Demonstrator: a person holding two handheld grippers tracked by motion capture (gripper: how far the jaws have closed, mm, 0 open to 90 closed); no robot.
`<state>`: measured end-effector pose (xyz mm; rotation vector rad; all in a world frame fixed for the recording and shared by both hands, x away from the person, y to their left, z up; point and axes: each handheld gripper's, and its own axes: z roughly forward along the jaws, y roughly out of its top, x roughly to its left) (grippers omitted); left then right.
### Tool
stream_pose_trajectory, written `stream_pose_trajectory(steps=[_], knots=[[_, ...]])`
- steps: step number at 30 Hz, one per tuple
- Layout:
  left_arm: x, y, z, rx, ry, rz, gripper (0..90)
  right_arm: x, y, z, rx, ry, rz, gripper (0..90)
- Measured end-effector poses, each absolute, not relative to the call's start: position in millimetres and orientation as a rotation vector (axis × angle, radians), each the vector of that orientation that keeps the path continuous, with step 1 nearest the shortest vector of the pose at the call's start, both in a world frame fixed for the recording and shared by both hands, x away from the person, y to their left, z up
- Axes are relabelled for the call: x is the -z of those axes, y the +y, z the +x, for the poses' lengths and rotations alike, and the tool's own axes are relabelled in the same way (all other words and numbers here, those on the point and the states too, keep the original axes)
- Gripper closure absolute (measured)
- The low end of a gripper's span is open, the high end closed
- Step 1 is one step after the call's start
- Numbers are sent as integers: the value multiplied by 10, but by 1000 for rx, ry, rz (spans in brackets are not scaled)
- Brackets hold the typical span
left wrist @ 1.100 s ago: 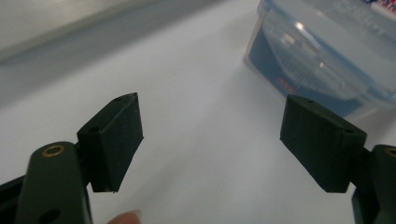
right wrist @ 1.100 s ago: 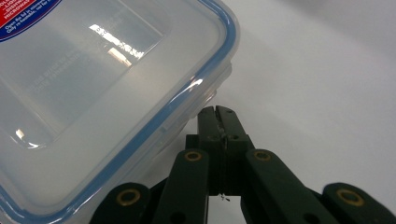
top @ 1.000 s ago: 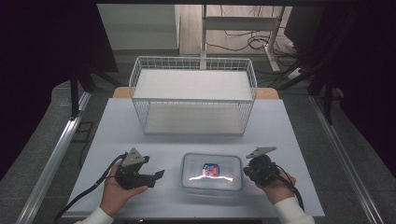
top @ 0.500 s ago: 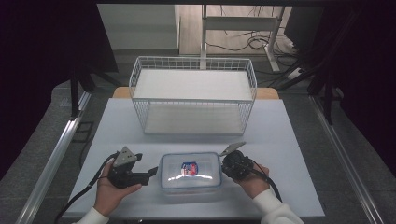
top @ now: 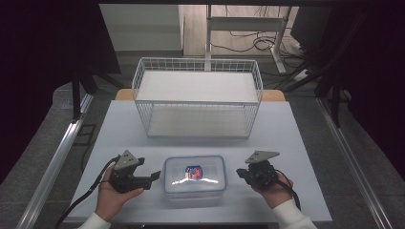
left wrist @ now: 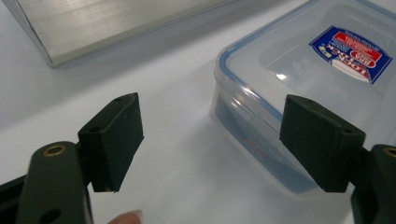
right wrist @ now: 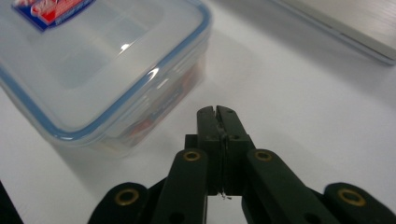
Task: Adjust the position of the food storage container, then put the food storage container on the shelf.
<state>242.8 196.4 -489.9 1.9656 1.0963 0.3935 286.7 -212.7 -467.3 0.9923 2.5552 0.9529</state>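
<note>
Box has slid left since a second ago and both hands have tracked with it; right hand has since backed off to the right, so there's a gap again between it and the box.

Now: plastic box (top: 195,175) sits lid-on at the near edge of the bench (top: 296,143), between the two tools. Left hand-held gripper (top: 154,175) has jaws apart, empty, aimed at the box's left wall, just short of it. Right hand-held gripper (top: 240,173) has jaws pressed together, nothing in them, near the right wall but not touching.

To do this well: square the left jaws to the box corner (left wrist: 233,107), come in low, keep the lid latch clear.

Wire basket (top: 198,98) stands further back, well apart, nothing in the way. Watch the cable (top: 83,200) trailing off the bench's left side.
</note>
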Motion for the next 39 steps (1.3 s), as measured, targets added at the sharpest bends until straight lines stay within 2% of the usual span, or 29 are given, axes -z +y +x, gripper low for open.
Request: stream_pose_trajectory(steps=[2, 3, 4, 5, 6, 7, 8, 11, 20, 25, 31, 39], knots=[[4911, 1967, 2419, -394, 1100, 1973, 213, 4673, -2181, 2877, -1009, 2520, 1024, 842], [4910, 1970, 2413, -392, 1102, 1973, 212, 4664, -2197, 2886, -1044, 2510, 1044, 793], [4904, 1975, 2404, -392, 1104, 1969, 211, 4651, -2208, 2893, -1093, 2502, 1061, 707], [4895, 1978, 2391, -395, 1111, 1960, 208, 4635, -2214, 2899, -1147, 2491, 1072, 560], [4895, 1978, 2391, -395, 1111, 1960, 207, 4635, -2214, 2899, -1147, 2491, 1072, 560], [4881, 1986, 2369, -401, 1126, 1944, 199, 4615, -2219, 2912, -1261, 2456, 1116, 300], [4881, 1986, 2369, -401, 1126, 1944, 194, 4615, -2219, 2912, -1261, 2456, 1116, 300], [4882, 1992, 2355, -395, 1139, 1935, 192, 4625, -2237, 2910, -1333, 2449, 1151, 224], [4906, 1966, 2295, -366, 1150, 1940, 181, 4641, -2285, 2837, -1356, 2394, 1181, 171], [4883, 1990, 2300, -317, 1196, 1898, 113, 4640, -2286, 2891, -1387, 2399, 1213, 175], [4914, 1934, 2360, -110, 1222, 1855, 106, 4657, -2199, 2904, -1391, 2451, 1210, 197], [4957, 1914, 2415, -27, 1238, 1838, 113, 4713, -2108, 2917, -1393, 2513, 1197, 183]])
